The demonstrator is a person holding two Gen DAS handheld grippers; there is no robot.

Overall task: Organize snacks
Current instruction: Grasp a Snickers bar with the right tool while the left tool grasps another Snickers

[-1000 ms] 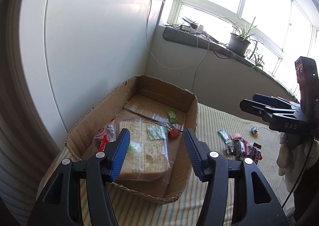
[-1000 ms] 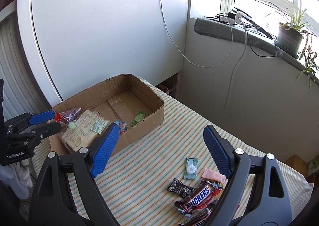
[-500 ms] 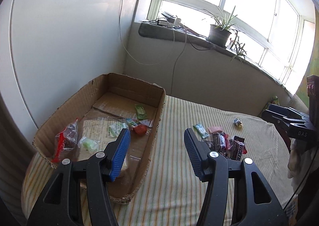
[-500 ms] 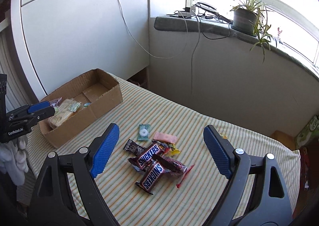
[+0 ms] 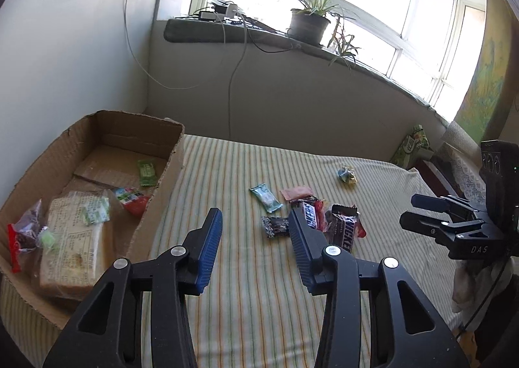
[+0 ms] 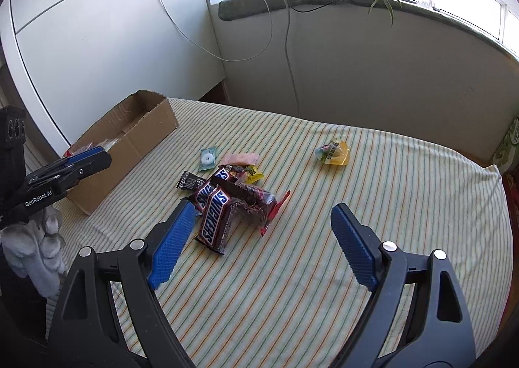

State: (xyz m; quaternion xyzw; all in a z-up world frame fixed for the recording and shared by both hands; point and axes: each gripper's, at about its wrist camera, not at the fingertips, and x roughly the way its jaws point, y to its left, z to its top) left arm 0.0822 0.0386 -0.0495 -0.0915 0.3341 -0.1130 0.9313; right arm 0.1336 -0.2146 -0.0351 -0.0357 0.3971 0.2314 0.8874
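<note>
L→R | cardboard box (image 5: 97,153) far L on striped cloth (image 5: 246,296), w/ bread pack (image 5: 76,238) + small sweets inside | your L gripper (image 5: 256,238) fingers wide apart, nothing held | Snickers pile (image 6: 223,202) mid-cloth | your R gripper (image 6: 262,235) wide open, empty, just short of pile | yellow candy (image 6: 334,153) apart, R.

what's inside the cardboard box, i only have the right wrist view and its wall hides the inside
Observer: A big pack of wrapped bread lies at the near end of the box, with small packets on and beside it.
Operator: anything at the far end
Observer: Only a green packet, flat on the box floor.
Operator: is the left gripper holding something
Observer: No, the left gripper is open with nothing between its fingers, above the striped cloth beside the box.
</note>
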